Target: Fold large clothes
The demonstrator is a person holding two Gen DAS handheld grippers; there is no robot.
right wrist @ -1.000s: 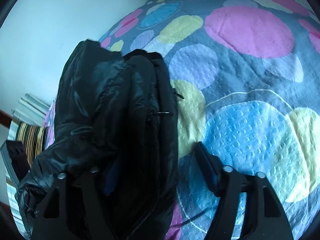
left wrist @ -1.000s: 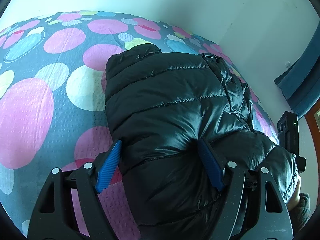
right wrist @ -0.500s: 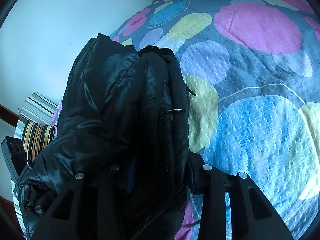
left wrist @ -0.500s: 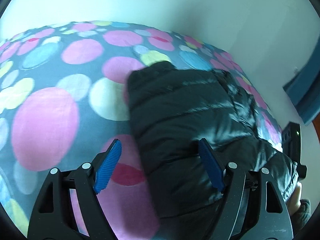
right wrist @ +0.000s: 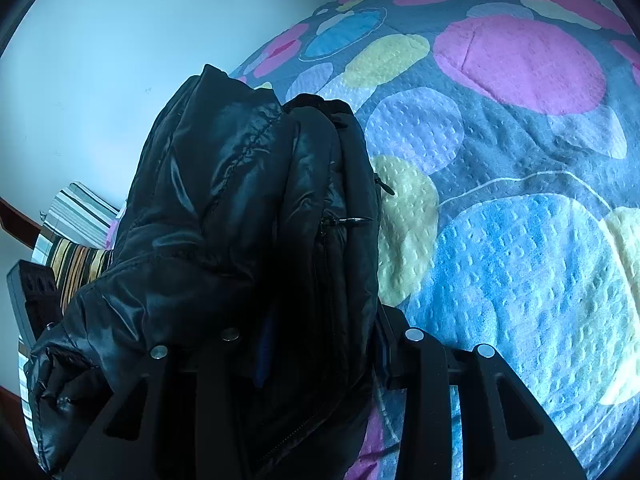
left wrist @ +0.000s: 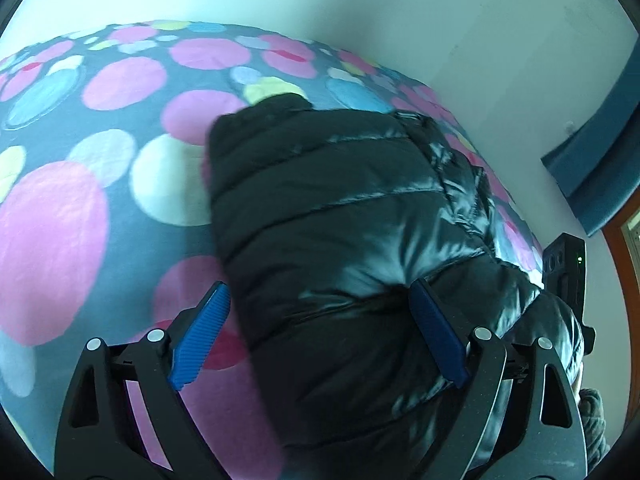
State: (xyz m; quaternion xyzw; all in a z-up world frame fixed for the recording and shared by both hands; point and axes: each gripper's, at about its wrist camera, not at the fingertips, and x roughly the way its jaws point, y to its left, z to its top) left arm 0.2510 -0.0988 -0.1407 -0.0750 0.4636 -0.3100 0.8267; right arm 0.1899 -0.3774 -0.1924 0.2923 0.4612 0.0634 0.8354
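Observation:
A shiny black puffer jacket (left wrist: 340, 216) lies folded in a thick bundle on the bed. My left gripper (left wrist: 316, 320) is open, its blue pads either side of the jacket's near end, the right pad pressing into the fabric. In the right wrist view the jacket (right wrist: 240, 200) bunches up between the fingers of my right gripper (right wrist: 320, 352), which is shut on its zipper edge. A zipper pull (right wrist: 352, 221) sticks out of the folds.
The bed cover (left wrist: 60, 220) is grey with pink, blue, yellow and white circles; it also shows in the right wrist view (right wrist: 520, 220). A pale wall (left wrist: 360, 8) stands behind. A striped pillow (right wrist: 76, 240) lies at the far left. The other gripper's body (left wrist: 568, 276) shows at right.
My right gripper closed on the jacket's zipper edge and holds it. My left gripper drew back and left, then moved onto the jacket again, still open.

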